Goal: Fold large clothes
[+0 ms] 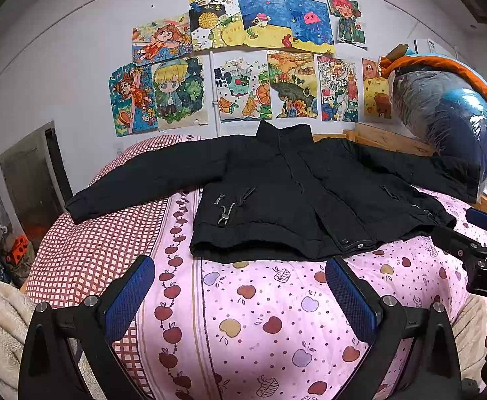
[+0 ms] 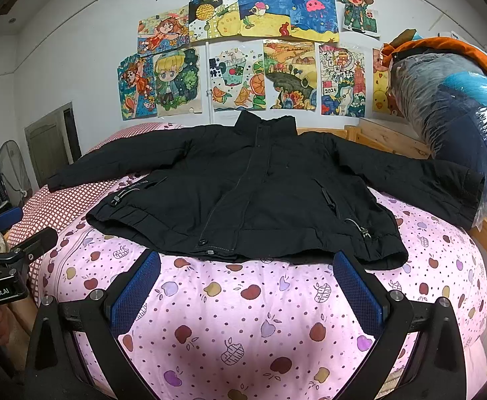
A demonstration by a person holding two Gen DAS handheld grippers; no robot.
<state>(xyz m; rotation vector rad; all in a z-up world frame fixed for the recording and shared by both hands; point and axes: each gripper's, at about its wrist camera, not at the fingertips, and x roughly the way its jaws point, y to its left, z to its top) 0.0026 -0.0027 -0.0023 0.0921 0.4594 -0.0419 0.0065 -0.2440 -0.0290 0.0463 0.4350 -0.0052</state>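
A black jacket [image 1: 276, 193] lies flat and face up on the bed, collar toward the wall, both sleeves spread out to the sides. It also shows in the right wrist view [image 2: 260, 190]. My left gripper [image 1: 240, 270] is open and empty, just short of the jacket's hem. My right gripper [image 2: 246, 263] is open and empty, also just short of the hem. The right gripper shows at the right edge of the left wrist view [image 1: 466, 230]. The left gripper shows at the left edge of the right wrist view [image 2: 23, 230].
The bed has a pink apple-print cover [image 1: 260, 316] and a red checked sheet [image 1: 86, 243] on the left. A plastic-wrapped bundle [image 1: 453, 123] stands at the back right on a wooden frame [image 1: 383, 138]. Drawings hang on the wall [image 1: 243, 60]. A fan [image 2: 11, 166] stands at left.
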